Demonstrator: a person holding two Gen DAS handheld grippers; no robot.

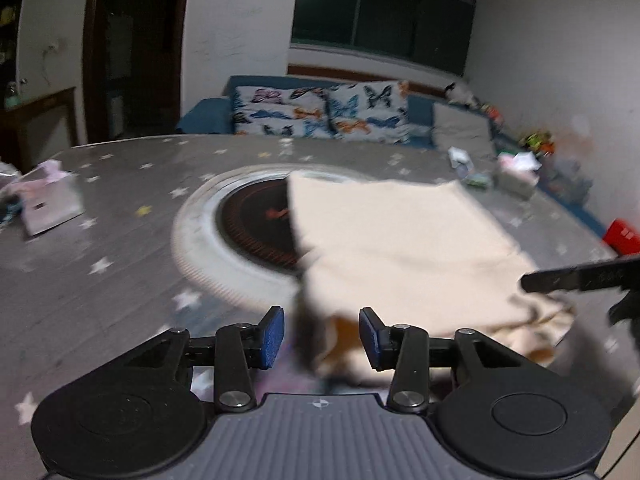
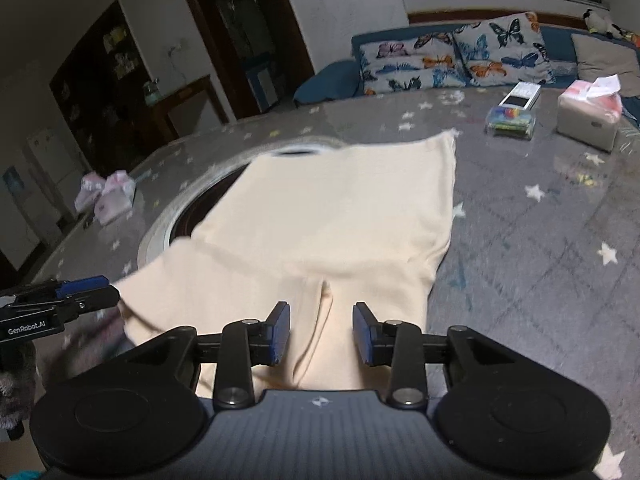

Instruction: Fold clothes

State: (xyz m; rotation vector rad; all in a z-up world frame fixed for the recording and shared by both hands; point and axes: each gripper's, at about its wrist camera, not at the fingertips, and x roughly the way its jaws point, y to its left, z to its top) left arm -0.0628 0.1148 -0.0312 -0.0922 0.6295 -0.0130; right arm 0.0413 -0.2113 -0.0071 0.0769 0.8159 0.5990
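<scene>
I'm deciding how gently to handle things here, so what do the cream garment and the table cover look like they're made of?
The cream garment looks like soft matte knit or cotton: it drapes limply and creases. The table cover, grey with stars, looks like glossy plastic or vinyl, since it shows sheen and reflections; that stays uncertain.

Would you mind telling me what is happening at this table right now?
A person with handheld tongs in each hand is folding a cream garment on the star-patterned table. It lies partly over the round hob set in the table. Both the left tongs and the right tongs stand open at its near edge, gripping nothing.
</scene>
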